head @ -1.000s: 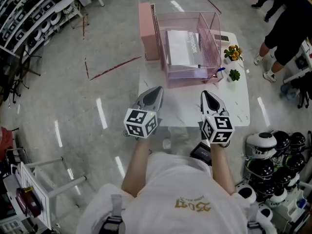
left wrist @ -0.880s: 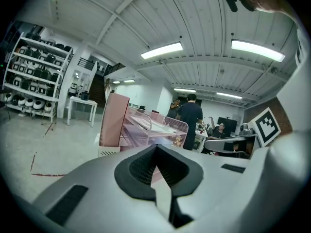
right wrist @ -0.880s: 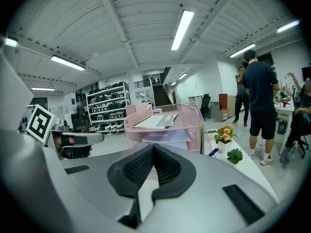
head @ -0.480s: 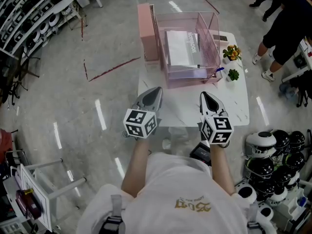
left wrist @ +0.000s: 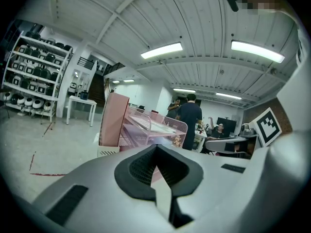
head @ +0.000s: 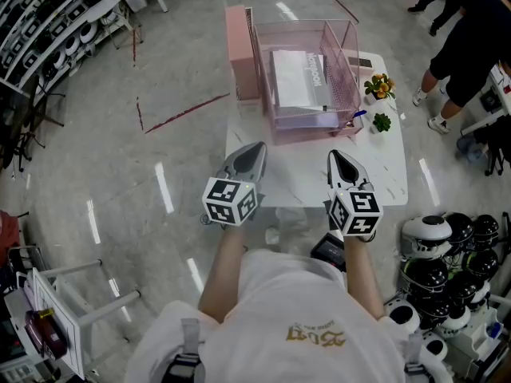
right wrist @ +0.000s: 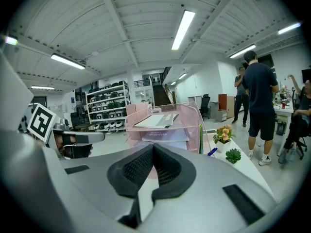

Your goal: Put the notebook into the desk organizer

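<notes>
Nothing moved in the last second: left gripper and right gripper both clenched and empty, held over the table edge, well short of the organizer. Notebook flat on the top tray; task looks done

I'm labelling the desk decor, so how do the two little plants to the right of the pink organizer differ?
The flowering plant has orange and yellow blooms; the green plant is all green. The flowering plant stands taller and farther back; the green plant sits low, nearer the front edge. Both stand on the white table.
</notes>
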